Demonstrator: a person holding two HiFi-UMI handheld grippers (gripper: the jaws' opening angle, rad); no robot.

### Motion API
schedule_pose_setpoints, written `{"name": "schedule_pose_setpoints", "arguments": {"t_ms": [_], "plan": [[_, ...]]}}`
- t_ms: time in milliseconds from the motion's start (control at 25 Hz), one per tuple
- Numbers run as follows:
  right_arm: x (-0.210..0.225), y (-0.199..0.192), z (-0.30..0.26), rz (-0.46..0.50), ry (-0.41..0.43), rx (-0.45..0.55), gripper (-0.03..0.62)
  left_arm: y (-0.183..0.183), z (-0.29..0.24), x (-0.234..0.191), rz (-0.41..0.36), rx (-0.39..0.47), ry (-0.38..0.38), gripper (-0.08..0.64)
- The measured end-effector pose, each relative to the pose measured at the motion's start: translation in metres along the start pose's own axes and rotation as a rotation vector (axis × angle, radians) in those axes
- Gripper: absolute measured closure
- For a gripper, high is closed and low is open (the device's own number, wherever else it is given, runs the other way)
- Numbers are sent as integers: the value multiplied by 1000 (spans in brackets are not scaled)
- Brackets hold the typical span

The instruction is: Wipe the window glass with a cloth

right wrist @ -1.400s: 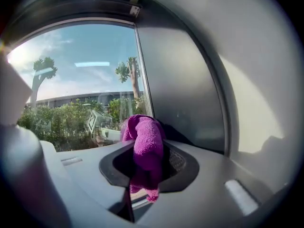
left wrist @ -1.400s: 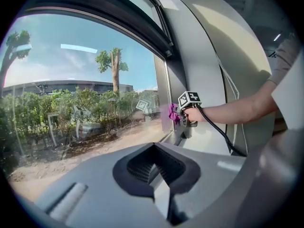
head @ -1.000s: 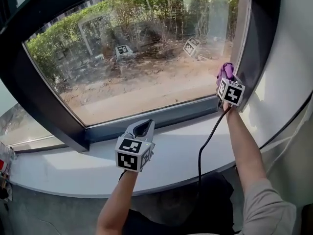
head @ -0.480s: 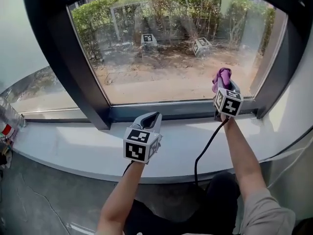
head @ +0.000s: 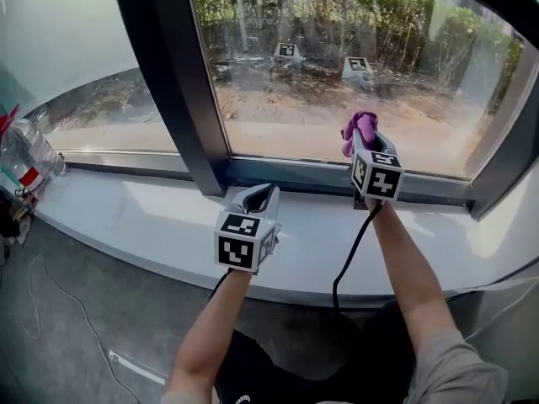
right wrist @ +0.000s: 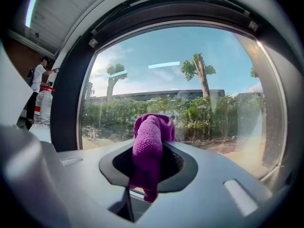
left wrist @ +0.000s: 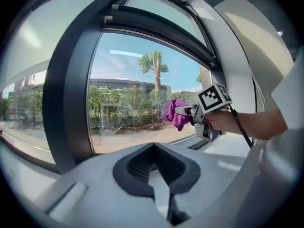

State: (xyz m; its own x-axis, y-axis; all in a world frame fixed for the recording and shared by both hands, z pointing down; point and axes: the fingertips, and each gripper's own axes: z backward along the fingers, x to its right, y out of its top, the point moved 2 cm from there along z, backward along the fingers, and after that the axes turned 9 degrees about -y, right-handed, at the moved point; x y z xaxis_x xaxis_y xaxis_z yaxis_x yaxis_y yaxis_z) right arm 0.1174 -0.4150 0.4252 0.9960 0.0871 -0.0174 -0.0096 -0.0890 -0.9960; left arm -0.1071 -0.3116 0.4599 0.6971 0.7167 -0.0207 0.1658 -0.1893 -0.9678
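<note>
**A:** Where is the cloth (head: 360,127) sitting?

**B:** The right hand-held gripper (head: 360,141) is clamping it. In the right gripper view, the purple cloth (right wrist: 149,144) is bunching up between the jaws. One fold is poking out past the tips and a tail is hanging down behind them.

**A:** Is it touching the window glass (head: 337,82)?

**B:** I cannot tell. It is hovering at the lower part of the pane, to the right of the dark frame post (head: 181,91) and above the white sill (head: 143,221). The marker cube is facing back toward the person, and a black cable (head: 347,255) is trailing from the gripper down beside the forearm.

**A:** And the other one?

**B:** The left hand-held gripper (head: 259,196) is hanging lower, over the sill and nearer the person, to the left of the right one and apart from it. Its jaws are meeting at the tips and gripping nothing. The left gripper view is looking across at the cloth (left wrist: 175,114) in front of the pane.

**A:** Anything else showing?

**B:** A clear bottle (head: 24,160) is lying at the far left, by the end of the sill. A green hedge (head: 337,2) is showing through the glass.
</note>
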Motion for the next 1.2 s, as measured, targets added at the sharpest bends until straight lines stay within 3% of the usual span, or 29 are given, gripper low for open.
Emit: {"name": "schedule_pose_setpoints", "arguments": {"t_ms": [200, 640, 1200], "plan": [[-77, -3, -13, 23, 129, -14, 479, -12, 24, -29, 29, -2, 67, 554], [-209, 1, -37, 51, 307, -17, 479, -33, 81, -77, 78, -16, 176, 554], [-308, 10, -53, 98, 448, -46, 479, -42, 110, -93, 101, -30, 217, 559]]}}
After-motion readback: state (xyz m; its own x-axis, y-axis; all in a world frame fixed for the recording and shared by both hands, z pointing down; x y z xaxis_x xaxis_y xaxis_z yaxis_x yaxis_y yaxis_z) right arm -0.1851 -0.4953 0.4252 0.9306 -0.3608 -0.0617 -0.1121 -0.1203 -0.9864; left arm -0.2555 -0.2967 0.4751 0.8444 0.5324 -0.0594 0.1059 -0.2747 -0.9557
